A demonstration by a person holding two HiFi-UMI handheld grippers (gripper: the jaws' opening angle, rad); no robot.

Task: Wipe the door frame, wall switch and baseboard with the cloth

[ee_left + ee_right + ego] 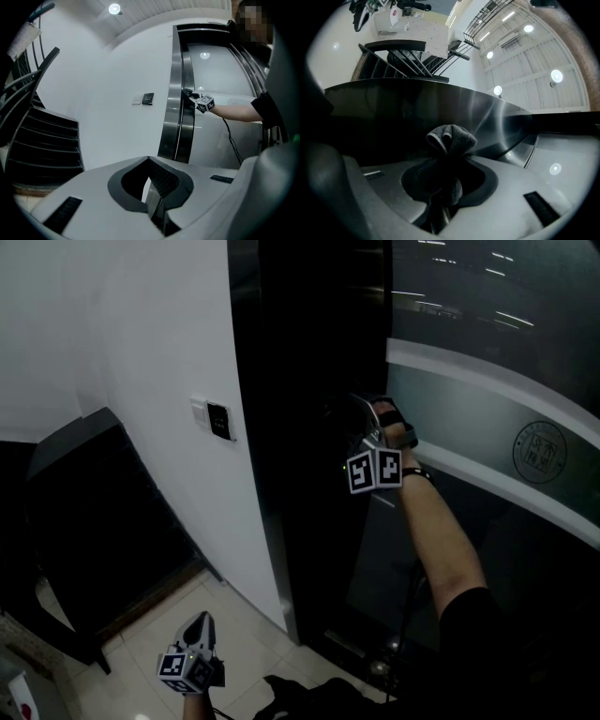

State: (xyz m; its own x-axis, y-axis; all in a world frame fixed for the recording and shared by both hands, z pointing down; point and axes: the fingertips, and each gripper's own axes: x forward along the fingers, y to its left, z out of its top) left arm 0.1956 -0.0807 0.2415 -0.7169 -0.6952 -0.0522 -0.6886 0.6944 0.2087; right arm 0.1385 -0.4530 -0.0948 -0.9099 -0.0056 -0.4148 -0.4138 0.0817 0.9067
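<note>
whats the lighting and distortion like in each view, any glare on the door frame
Head view: dim, the door frame nearly black beside the brighter white wall. Left gripper view: strong fisheye bows the frame; a ceiling lamp flares. Right gripper view: dark, the cloth in shadow, pale sheen streaking the frame's metal.

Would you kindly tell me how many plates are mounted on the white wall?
2: a white plate and a black plate just right of it, both left of the dark door frame.

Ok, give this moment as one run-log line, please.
right gripper: shut on dark grey cloth, at black metal door frame | left gripper: shut, empty, low over pale tiled floor
</note>
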